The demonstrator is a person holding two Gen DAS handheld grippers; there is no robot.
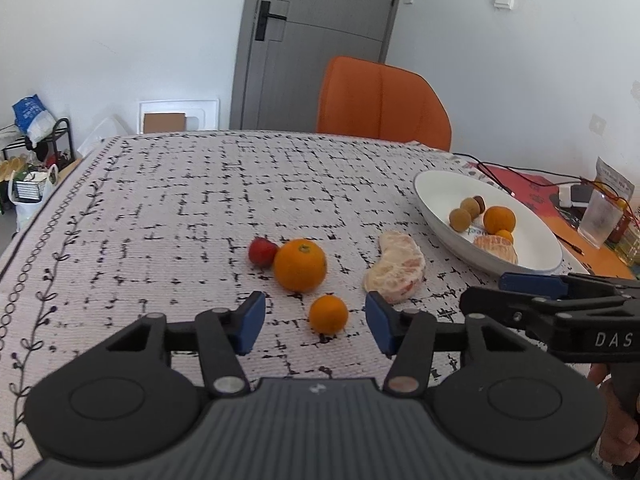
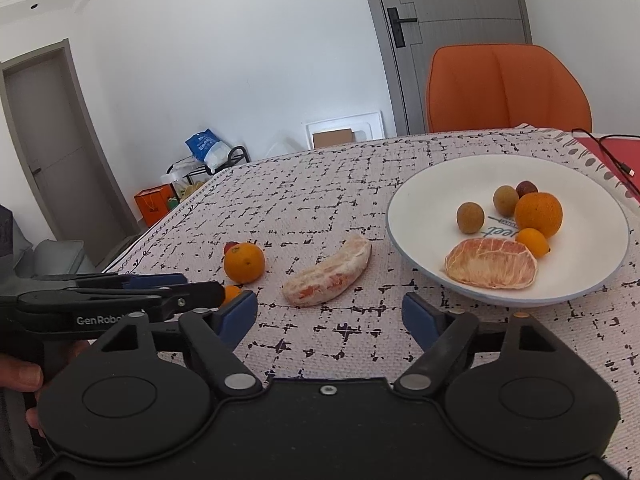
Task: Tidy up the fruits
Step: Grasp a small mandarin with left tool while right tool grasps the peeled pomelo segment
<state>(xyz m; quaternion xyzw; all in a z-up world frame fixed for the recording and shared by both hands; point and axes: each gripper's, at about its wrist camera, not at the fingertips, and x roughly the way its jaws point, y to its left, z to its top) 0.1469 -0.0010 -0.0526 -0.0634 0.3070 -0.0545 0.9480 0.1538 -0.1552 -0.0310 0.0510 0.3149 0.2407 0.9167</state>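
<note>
just ahead, small orange [image 1: 328,314] perhaps between open left hand-held gripper [image 1: 316,322]

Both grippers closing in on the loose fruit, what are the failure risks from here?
1. The small orange is round and lies between the left gripper's open pads; an off-centre close may roll it away.
2. The peeled citrus segment ahead of the right gripper looks soft and could get crushed.
3. The grippers sit close together and could collide.

Loose fruits [image 1: 300,265] beside filled plate [image 2: 420,216]
</note>
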